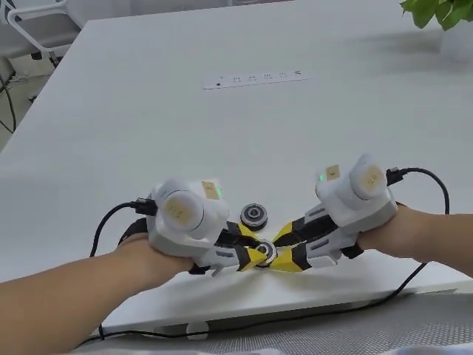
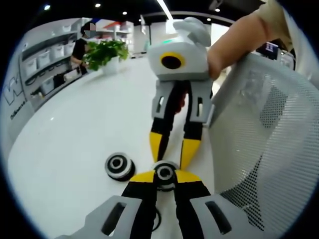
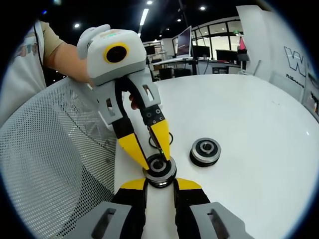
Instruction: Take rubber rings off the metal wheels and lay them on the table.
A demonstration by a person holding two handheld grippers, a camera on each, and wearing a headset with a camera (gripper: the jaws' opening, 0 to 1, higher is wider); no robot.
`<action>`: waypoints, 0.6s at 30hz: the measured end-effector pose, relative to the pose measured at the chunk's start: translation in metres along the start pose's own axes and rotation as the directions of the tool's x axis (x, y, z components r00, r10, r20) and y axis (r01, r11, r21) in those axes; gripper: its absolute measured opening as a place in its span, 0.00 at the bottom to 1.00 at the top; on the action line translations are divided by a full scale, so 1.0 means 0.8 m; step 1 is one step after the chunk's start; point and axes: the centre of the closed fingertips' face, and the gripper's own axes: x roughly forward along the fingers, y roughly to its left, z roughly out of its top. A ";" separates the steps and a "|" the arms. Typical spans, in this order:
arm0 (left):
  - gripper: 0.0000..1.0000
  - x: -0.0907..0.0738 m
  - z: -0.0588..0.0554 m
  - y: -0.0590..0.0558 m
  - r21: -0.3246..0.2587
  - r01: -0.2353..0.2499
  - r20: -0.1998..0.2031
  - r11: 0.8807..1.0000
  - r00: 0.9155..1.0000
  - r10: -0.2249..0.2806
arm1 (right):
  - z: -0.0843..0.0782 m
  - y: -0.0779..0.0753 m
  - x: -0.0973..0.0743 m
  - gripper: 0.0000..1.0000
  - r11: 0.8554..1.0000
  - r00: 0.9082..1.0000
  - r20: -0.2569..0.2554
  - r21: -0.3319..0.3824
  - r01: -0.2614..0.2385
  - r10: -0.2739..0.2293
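The left tool [image 2: 165, 178] and right tool [image 3: 160, 185] both pinch one metal wheel [image 3: 159, 168], just this side of the second wheel [image 3: 205, 151] (near the worktop [image 1: 222, 133] edge). Its rubber ring [image 3: 158, 182] looks stretchy and grippy: hook its outer lip.

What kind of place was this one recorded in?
Probably an open-plan office or showroom: a large white table, wall shelves holding boxes, a monitor on a desk behind, and a mesh office chair.
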 end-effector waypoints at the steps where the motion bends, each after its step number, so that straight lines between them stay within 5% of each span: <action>1: 0.13 0.000 0.000 0.000 -0.001 0.000 0.000 1.000 1.000 0.000 | 0.000 0.000 0.000 0.18 1.000 1.000 0.003 0.005 -0.001 0.001; 18: 0.13 0.001 0.000 0.000 -0.011 -0.011 -0.002 1.000 1.000 0.011 | -0.005 -0.004 -0.004 0.01 0.992 1.000 0.007 0.128 0.004 -0.004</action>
